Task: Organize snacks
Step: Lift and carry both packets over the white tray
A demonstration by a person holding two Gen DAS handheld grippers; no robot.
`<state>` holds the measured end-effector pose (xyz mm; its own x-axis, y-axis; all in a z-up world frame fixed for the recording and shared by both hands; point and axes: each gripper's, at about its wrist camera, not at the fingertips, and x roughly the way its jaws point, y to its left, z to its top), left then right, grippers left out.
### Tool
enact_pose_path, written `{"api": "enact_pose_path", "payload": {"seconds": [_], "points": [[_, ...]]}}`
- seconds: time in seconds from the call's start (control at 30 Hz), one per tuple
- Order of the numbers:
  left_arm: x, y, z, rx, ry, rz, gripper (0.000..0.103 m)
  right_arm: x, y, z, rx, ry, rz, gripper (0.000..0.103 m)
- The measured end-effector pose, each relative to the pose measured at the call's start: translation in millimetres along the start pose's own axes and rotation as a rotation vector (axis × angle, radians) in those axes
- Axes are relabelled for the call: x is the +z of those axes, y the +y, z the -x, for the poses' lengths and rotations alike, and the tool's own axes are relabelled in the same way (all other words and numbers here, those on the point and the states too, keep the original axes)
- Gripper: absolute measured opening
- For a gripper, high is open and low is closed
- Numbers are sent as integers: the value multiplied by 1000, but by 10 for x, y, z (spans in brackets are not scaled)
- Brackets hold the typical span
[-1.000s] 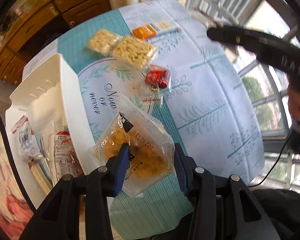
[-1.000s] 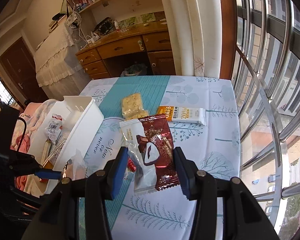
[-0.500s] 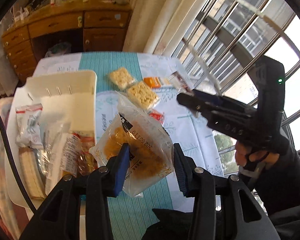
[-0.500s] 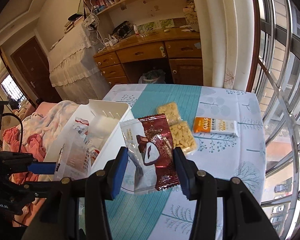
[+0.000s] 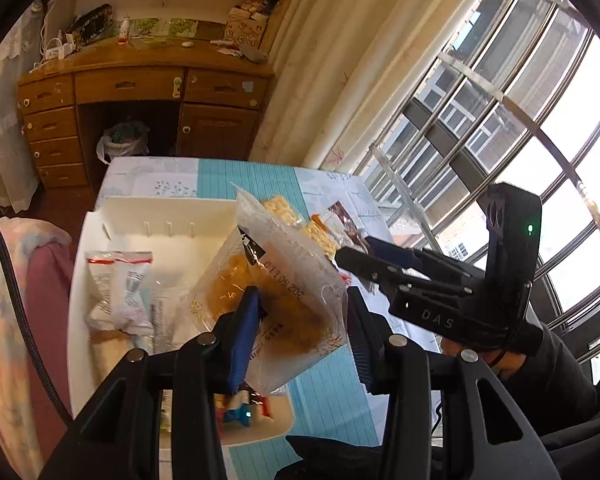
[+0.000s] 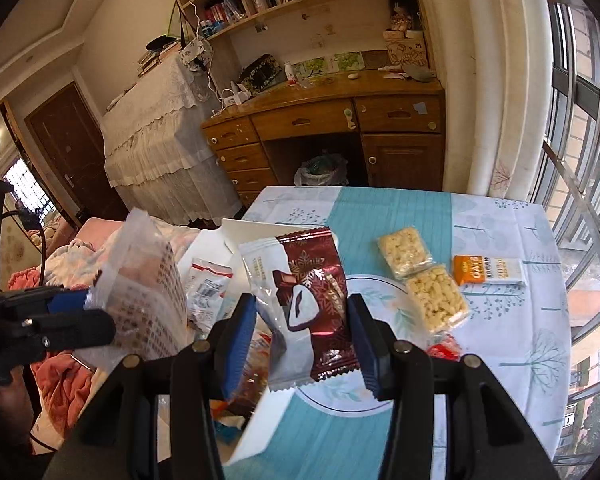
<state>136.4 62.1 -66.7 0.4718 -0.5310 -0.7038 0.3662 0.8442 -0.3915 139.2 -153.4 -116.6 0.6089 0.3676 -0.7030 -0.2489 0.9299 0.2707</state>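
Small red packet (image 6: 444, 350) half hidden behind right tongs (image 6: 302, 344); label unreadable.

Bright daylight from the window (image 5: 500, 128), blown-out panes, heavy fisheye bending, dark vignetted corners

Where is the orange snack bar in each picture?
Left wrist view: I cannot pick it out; only an orange sliver shows past the clear bag held in the left tool.
Right wrist view: the snack bar lies on the right side of the table, right of the two puffed-rice packs.
Shared landmark: the white bin.
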Motion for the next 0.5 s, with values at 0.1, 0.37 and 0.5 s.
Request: {"api": "enact_pose_path", "payload": {"seconds": [0.1, 0.37, 0.5], "points": [[40, 181, 91, 8, -14, -4, 41, -5, 197, -65, 0, -4, -6, 47], [102, 647, 176, 49, -1, -28, 42, -71, 638, -260, -1, -3, -25, 47], [128, 871, 136, 69, 19, -18, 43, -118, 806, -356, 0, 0, -37, 47]]}}
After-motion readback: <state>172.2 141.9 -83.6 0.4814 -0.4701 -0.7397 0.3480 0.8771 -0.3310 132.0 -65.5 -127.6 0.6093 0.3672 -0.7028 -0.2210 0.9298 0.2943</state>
